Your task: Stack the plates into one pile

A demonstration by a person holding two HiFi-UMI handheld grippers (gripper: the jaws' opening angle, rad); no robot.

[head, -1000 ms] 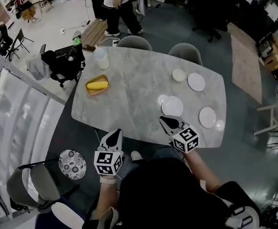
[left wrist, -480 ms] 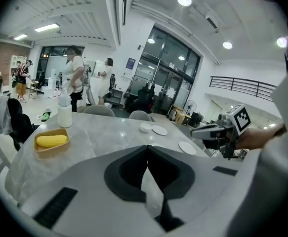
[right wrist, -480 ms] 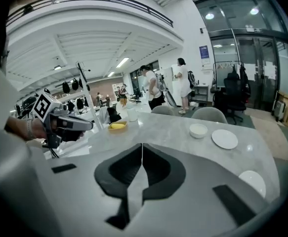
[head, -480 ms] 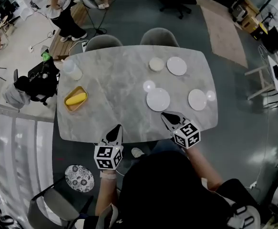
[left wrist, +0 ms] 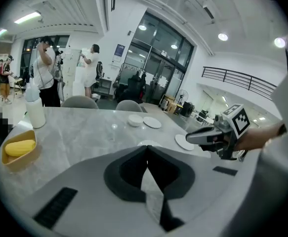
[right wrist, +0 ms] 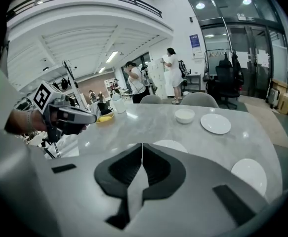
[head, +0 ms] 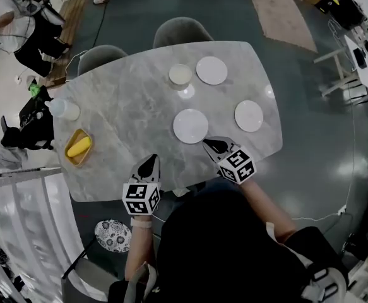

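Three white plates lie apart on the grey marble table (head: 127, 112): a near plate (head: 190, 125) in the middle, a plate (head: 249, 115) at the right, and a far plate (head: 211, 70). A small white bowl (head: 180, 75) sits left of the far plate. My right gripper (head: 206, 144) is shut and empty, its tip just short of the near plate (right wrist: 171, 144). My left gripper (head: 149, 163) is shut and empty over the table's near edge. The right gripper (left wrist: 190, 138) shows in the left gripper view, the left gripper (right wrist: 92, 117) in the right one.
A yellow tray with a yellow item (head: 77, 148) and a white bottle (head: 64, 110) sit at the table's left end. Two grey chairs (head: 180, 29) stand at the far side. People stand beyond the table (head: 19, 24). A patterned round stool (head: 113, 235) is near my left side.
Both grippers have come forward over the table's near edge, the right one closing in on the near plate. The head view has swung, so the table now sits further left and is turned.
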